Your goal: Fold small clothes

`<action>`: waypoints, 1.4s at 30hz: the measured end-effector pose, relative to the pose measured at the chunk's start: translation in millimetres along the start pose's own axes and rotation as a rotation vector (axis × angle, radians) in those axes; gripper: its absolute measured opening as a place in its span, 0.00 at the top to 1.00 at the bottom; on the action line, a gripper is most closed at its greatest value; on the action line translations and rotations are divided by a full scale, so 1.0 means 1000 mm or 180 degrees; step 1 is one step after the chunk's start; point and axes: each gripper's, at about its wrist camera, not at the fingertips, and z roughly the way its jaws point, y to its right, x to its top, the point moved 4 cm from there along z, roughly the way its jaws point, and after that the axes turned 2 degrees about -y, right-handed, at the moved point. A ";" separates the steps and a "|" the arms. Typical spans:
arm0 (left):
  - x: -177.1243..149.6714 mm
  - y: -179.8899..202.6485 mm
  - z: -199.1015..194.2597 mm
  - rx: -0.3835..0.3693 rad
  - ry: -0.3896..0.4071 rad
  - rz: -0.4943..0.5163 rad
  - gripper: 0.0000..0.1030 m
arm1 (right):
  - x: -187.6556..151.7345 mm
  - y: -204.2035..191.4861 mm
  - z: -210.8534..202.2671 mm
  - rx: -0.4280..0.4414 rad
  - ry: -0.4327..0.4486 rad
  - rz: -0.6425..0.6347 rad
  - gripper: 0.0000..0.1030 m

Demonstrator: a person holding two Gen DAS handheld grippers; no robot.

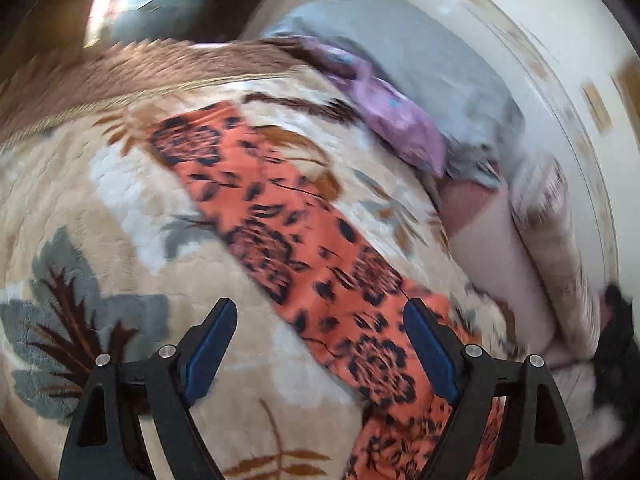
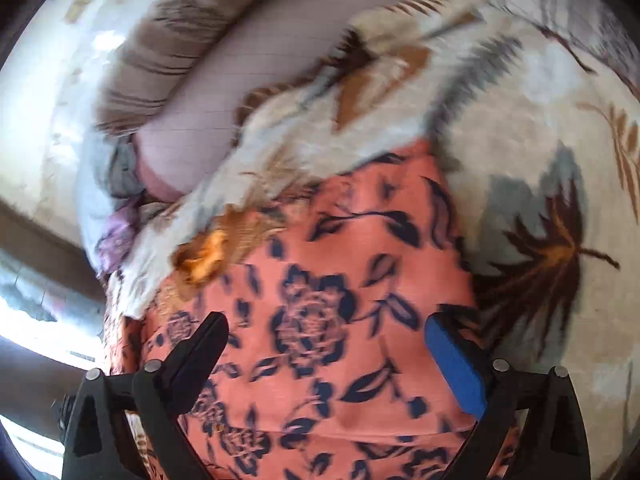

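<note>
I see 2 grippers over an orange floral garment on a plush leaf-patterned blanket.
My left gripper and right gripper both hang spread wide, holding nothing, above the flat cloth.

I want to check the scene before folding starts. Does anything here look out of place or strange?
One thing stands out: a fold of the fleece blanket lies over the far end of the orange floral cloth, hiding its edge. Both grippers, left and right, are open above it, holding nothing.
</note>
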 end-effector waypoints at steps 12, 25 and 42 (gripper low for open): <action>-0.150 0.196 0.119 0.0234 -0.0831 0.2002 0.17 | 0.050 0.024 0.026 -0.0331 -0.0271 -0.0436 0.53; -0.172 0.189 0.143 0.0671 -0.0810 0.2328 0.11 | 0.044 0.031 -0.026 -0.0266 0.0200 -0.0192 0.81; -0.108 0.169 0.042 -0.0153 -0.0298 0.1499 0.09 | -0.046 -0.054 -0.060 -0.0380 0.0329 -0.0958 0.03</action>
